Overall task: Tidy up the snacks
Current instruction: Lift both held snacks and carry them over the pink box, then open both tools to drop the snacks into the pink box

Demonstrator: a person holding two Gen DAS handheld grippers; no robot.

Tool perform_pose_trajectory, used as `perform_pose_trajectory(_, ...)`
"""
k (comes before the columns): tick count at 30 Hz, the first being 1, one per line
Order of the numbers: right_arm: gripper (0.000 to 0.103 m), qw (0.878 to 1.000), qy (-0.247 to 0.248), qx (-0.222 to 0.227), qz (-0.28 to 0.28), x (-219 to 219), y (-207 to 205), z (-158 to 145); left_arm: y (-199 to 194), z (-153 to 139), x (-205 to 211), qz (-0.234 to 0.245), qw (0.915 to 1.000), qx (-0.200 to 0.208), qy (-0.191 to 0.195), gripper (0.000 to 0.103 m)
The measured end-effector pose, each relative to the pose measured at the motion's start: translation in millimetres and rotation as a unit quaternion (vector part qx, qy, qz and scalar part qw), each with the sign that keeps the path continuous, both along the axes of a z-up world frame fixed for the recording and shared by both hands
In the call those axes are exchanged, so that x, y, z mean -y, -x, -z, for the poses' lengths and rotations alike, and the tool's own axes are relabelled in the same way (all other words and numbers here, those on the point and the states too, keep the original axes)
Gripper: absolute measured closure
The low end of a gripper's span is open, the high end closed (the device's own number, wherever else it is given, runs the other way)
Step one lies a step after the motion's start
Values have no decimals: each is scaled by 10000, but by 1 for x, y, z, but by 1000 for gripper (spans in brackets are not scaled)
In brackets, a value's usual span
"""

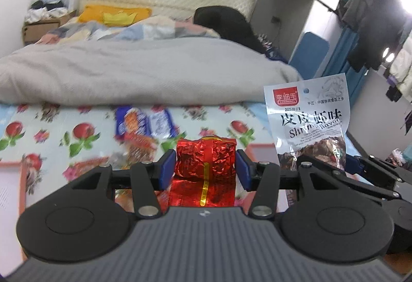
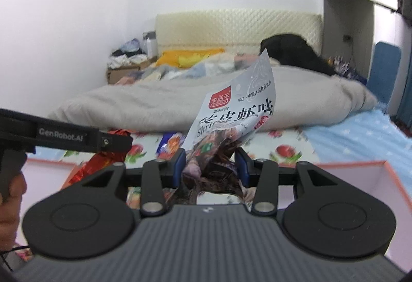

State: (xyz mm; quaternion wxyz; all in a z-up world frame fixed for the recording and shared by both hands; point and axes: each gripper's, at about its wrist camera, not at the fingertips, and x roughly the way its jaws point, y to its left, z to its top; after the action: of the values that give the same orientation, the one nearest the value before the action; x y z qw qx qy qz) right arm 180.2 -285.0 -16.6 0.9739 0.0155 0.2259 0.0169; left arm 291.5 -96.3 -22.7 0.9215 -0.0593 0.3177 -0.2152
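A: What has the left gripper (image 1: pixel 206 166) got?
B: It's clamped on a red foil packet (image 1: pixel 206 160), above the pink box (image 2: pixel 381 173).
A: The right gripper (image 2: pixel 209 164)?
B: Pinching a shrimp-flavour snack bag (image 2: pixel 239 112), upright over that box.

I can't read the blurred blue snack packets (image 1: pixel 144 124); my right gripper (image 2: pixel 210 166) hides the shrimp packet's (image 2: pixel 231 122) base.
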Motion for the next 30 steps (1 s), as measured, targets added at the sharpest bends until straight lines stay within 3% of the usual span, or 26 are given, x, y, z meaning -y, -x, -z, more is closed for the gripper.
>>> perform_pose_trajectory(7, 58, 9991, 29, 155, 401, 42, -2, -22, -11, -26, 39, 220, 9992, 131, 296, 47)
perform_pose_trajectory(12, 58, 9972, 72, -9, 748, 79, -5, -20, -21, -27, 89, 640, 9977, 8, 240, 47)
perform_pose_trajectory(19, 58, 9902, -109, -783, 1149, 131, -15, 16, -37, 6, 164, 1143, 9920, -525, 53, 47)
perform_pose_trajectory(26, 58, 9753, -23, -1737, 1365, 166, -28, 72, -55, 61, 227, 1623, 9787, -1233, -237, 47)
perform_pose_trajectory(30, 58, 9668, -243, -2107, 1426, 182, -27, 97, -68, 96, 241, 1631, 9707, -1724, -378, 47)
